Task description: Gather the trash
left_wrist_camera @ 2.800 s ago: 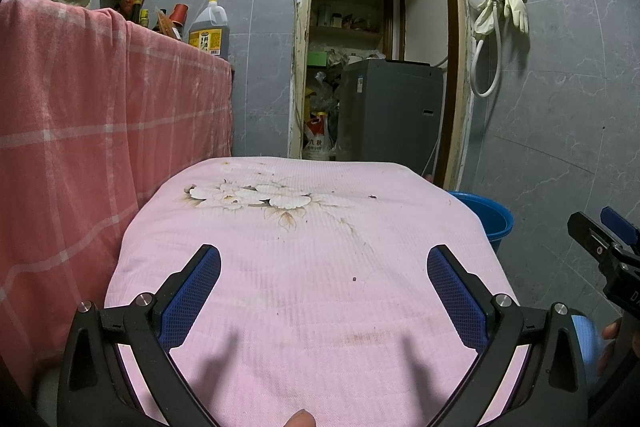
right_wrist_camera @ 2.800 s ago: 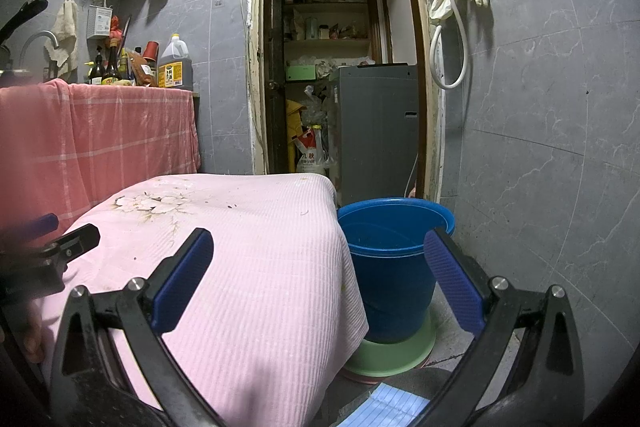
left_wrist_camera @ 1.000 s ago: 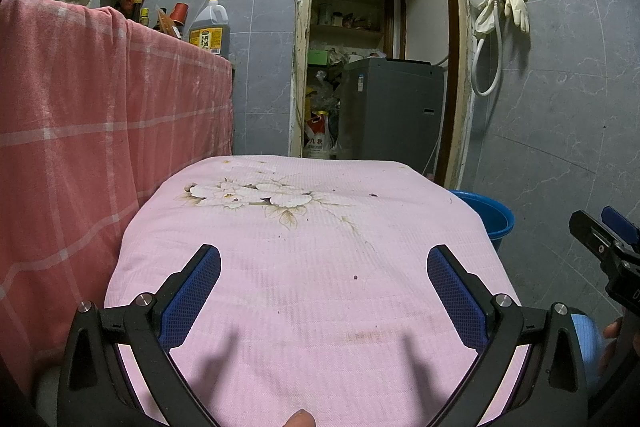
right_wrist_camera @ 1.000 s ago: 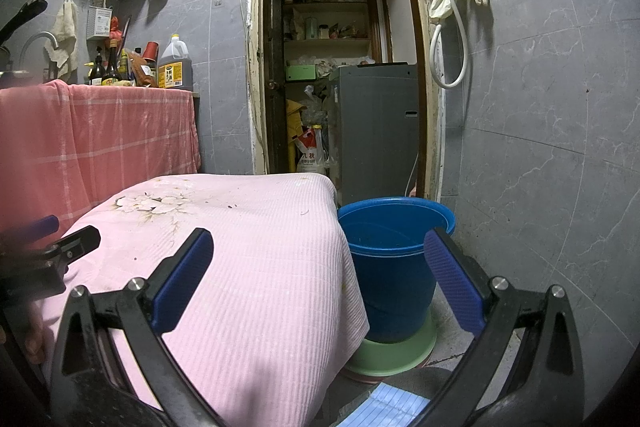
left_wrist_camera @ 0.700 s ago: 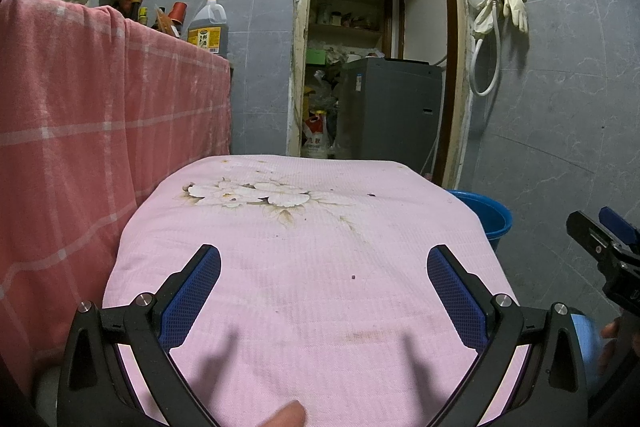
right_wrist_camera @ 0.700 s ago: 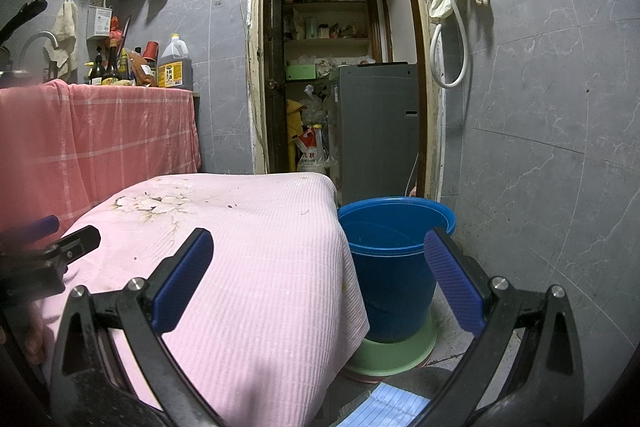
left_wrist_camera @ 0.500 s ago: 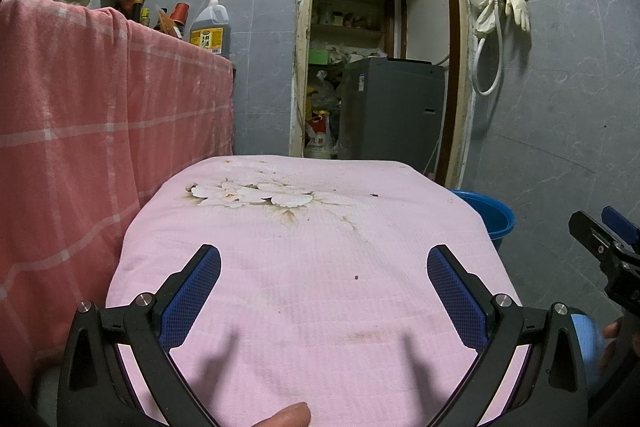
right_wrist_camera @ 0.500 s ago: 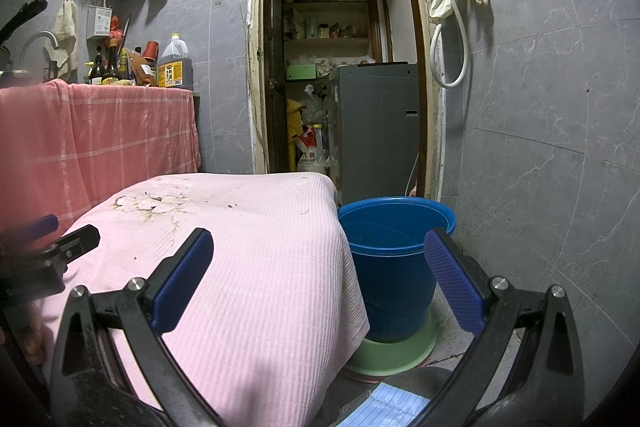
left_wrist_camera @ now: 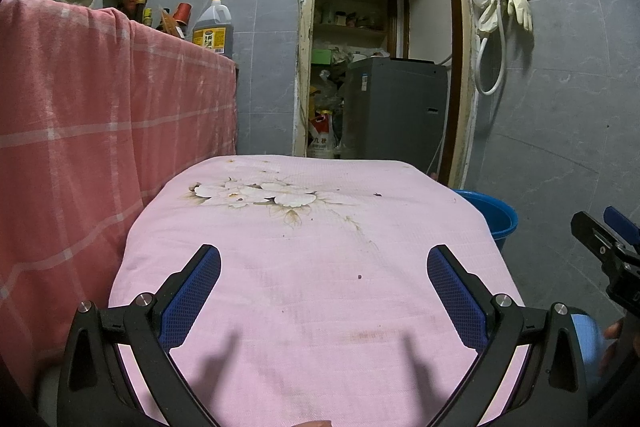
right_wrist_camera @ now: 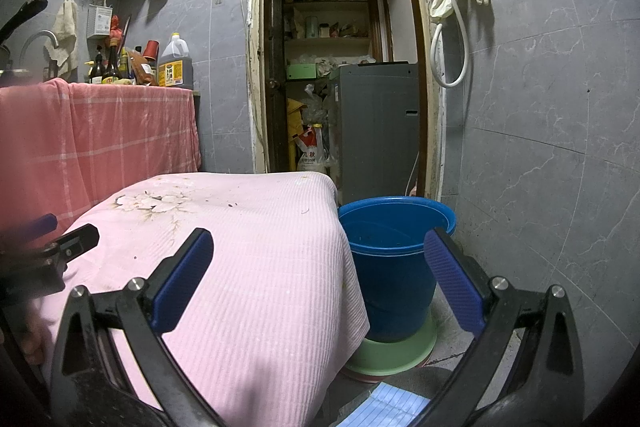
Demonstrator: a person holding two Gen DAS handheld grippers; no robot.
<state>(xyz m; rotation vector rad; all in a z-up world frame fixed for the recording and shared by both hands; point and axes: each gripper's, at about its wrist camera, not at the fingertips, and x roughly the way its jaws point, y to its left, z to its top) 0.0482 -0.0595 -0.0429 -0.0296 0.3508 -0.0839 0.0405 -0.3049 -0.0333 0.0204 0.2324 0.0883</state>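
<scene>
No piece of trash is held, and none large enough to name is seen; only small dark specks [left_wrist_camera: 359, 276] lie on the pink cloth [left_wrist_camera: 312, 267] covering the worktop. The blue bucket [right_wrist_camera: 394, 259], the likely receptacle, stands on the floor just beside the worktop, upon a green basin [right_wrist_camera: 394, 353]. Its contents cannot be made out. The left tool [left_wrist_camera: 324, 297] and right tool [right_wrist_camera: 320, 277] are both spread wide and empty. The task is judged barely begun or nearly finished; which cannot be told.
</scene>
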